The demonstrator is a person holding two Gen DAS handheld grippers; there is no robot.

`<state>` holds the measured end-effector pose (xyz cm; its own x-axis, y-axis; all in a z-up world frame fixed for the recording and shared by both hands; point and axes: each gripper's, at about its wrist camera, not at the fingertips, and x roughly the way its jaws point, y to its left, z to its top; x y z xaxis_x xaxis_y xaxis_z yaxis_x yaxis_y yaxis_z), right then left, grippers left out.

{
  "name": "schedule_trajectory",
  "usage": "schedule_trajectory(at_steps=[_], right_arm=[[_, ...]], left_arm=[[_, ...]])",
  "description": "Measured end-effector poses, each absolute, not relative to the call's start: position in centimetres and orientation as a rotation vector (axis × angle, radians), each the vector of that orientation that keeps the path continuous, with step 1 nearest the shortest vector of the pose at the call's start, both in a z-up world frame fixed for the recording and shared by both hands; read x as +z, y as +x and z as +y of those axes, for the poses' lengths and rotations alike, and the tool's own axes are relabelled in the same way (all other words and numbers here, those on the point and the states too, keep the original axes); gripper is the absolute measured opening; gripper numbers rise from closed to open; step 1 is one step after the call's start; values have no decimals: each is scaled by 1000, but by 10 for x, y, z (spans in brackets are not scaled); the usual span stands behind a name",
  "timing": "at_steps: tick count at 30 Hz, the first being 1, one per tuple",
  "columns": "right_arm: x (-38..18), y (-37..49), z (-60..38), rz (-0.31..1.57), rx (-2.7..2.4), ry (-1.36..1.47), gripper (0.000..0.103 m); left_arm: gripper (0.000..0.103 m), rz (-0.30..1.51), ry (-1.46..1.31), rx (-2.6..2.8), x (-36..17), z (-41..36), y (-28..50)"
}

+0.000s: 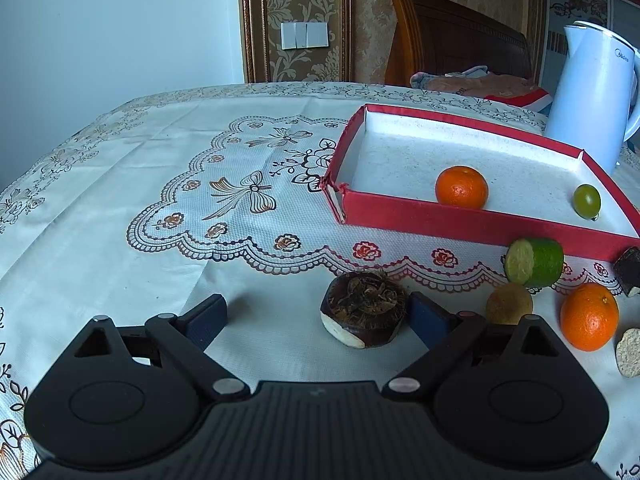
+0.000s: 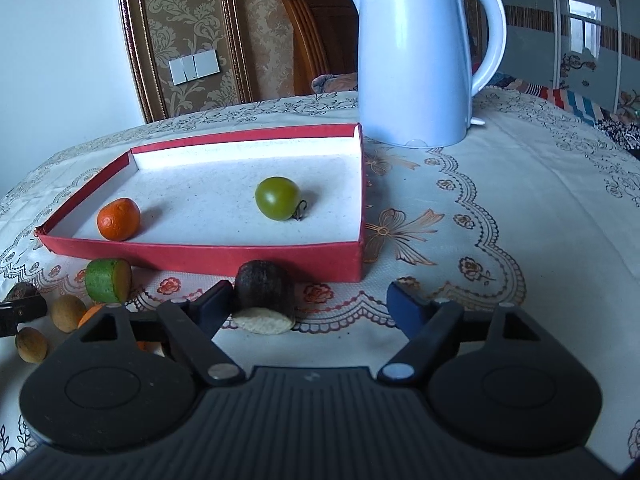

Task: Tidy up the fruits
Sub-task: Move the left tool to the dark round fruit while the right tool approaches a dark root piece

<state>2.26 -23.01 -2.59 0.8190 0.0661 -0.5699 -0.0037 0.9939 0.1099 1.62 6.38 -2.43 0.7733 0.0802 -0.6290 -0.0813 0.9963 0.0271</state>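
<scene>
Both spread wide, the left hand-held gripper straddles a firm, rough-topped dark fruit chunk, best pinched across its rounded sides, while the right hand-held gripper brackets another dark chunk.

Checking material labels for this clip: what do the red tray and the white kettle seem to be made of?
Red tray: likely cardboard, with a matte red outside and a speckled white paper-like lining; its corner is torn and split in the left wrist view.
White kettle: probably smooth, slightly glossy plastic, judging by the seamless moulded handle and soft sheen. An inner metal wall cannot be ruled out.
</scene>
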Motion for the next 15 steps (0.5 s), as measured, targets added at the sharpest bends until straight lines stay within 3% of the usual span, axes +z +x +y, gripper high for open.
schedule_trajectory(at_steps=[6,9,15], right_arm=[[-27,26,-221,633,42,50,79],[-26,25,-220,626,43,47,64],[-26,25,-217,627,46,32,64]], left_arm=[[97,681,-3,87,-24,64,16],[97,681,-2,88,-24,64,16],[97,681,-1,88,-24,64,16]])
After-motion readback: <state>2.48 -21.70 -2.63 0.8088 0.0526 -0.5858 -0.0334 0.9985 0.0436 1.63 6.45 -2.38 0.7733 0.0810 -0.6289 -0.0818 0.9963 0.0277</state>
